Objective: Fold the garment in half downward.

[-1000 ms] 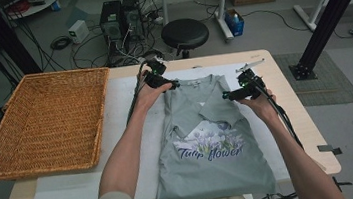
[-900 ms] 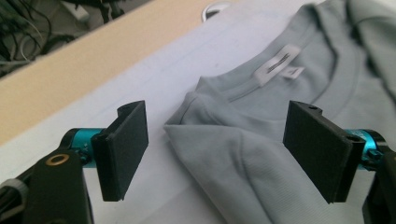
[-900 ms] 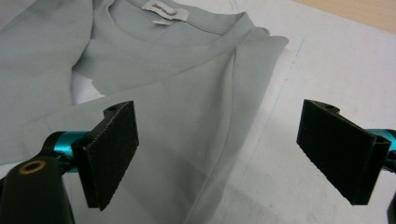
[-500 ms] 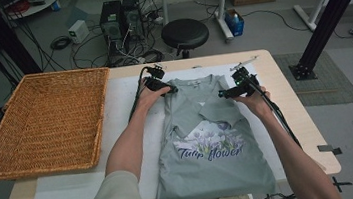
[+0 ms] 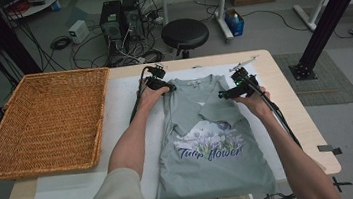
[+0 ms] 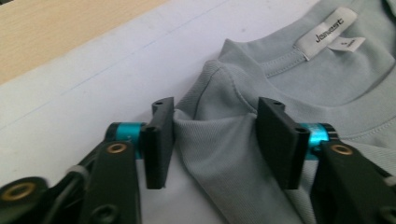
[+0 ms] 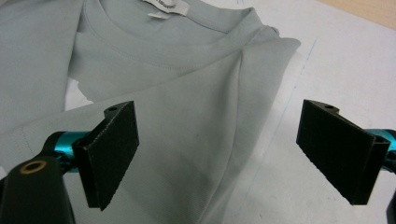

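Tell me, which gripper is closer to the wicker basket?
The left gripper. It sits at the t-shirt's shoulder on the side toward the wicker basket; the right gripper is at the far shoulder.

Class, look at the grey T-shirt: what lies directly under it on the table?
A white sheet lies under the grey T-shirt, showing beside both its edges. The table shows beyond the sheet. Whatever sits beneath the shirt's middle is covered.

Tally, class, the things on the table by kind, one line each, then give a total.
T-shirt: 1
Wicker basket: 1
White sheet: 1
Hand-held grippers: 2, left gripper and right gripper
Total: 5
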Demonstrator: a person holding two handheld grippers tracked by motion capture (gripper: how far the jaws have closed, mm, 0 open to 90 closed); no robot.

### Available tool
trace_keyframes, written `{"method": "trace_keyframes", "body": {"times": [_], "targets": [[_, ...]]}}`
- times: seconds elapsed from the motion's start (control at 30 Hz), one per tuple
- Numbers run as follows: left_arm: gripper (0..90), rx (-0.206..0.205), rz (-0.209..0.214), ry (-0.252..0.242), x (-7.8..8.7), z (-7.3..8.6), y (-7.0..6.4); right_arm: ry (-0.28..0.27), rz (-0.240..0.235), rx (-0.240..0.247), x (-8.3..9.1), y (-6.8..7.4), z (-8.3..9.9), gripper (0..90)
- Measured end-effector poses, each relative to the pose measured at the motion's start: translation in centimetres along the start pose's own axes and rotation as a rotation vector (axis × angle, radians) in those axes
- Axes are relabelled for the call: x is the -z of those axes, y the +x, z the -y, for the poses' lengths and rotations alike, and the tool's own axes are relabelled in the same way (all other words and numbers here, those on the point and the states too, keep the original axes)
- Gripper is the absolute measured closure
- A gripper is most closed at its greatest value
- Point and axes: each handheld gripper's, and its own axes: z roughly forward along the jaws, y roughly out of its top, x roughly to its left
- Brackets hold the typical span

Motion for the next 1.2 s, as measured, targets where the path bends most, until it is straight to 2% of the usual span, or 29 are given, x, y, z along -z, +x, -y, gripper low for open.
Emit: {"method": "trace_keyframes", "body": {"times": [0.03, 0.13, 0.3, 0.47, 0.5, 0.6, 0.63, 0.7, 0.83, 0.93, 1.0, 1.1, 1.17, 1.2], "targets": [[62.6, 0.006, 0.008, -0.001, 0.0, 0.0, 0.1, -0.002, 0.000, 0.000, 0.0, -0.1, 0.0, 12.9], [74.4, 0.002, 0.022, 0.003, 0.1, -0.1, -0.1, -0.012, -0.003, -0.001, 0.0, -0.3, 0.0, 14.5], [81.9, 0.008, 0.011, 0.008, 0.3, -0.2, -0.4, -0.004, -0.003, -0.018, -0.4, -0.9, 0.1, 14.6], [82.9, 0.012, 0.017, -0.012, 1.1, -0.6, -0.5, -0.009, 0.003, -0.025, -0.8, -1.6, 0.0, 15.6], [83.2, 0.003, 0.020, -0.011, 1.3, -0.6, -0.4, -0.009, 0.002, -0.026, -1.0, -1.7, -0.1, 16.7], [83.2, 0.018, 0.032, -0.021, 1.5, -0.7, -0.4, -0.002, 0.012, -0.011, -1.6, -2.0, -0.4, 21.5], [83.3, 0.022, 0.033, -0.024, 1.6, -0.7, -0.4, -0.001, 0.003, -0.009, -1.7, -2.1, -0.5, 26.9], [83.2, 0.023, 0.037, -0.029, 1.8, -0.9, -0.6, -0.015, 0.008, 0.006, -2.1, -2.3, -0.7, 29.3], [83.2, 0.004, 0.034, -0.025, 2.3, -1.1, -1.2, -0.016, -0.011, -0.033, -3.5, -3.3, -1.1, 31.8], [83.0, 0.004, 0.033, -0.022, 2.5, -1.2, -1.4, -0.007, -0.013, -0.024, -4.6, -3.8, -1.8, 34.7], [83.0, 0.014, 0.036, -0.026, 2.5, -1.1, -1.6, -0.010, -0.018, -0.037, -5.3, -4.2, -2.1, 34.9], [82.9, 0.016, 0.035, -0.021, 2.5, -1.0, -1.7, 0.026, -0.034, -0.050, -6.5, -4.8, -2.1, 34.9], [82.9, 0.017, 0.037, -0.021, 2.5, -1.0, -1.8, 0.015, -0.033, -0.074, -6.7, -4.9, -2.1, 41.2], [82.9, 0.018, 0.037, -0.023, 2.5, -1.0, -1.8, 0.015, -0.032, -0.064, -6.6, -4.9, -2.1, 48.6]]}}
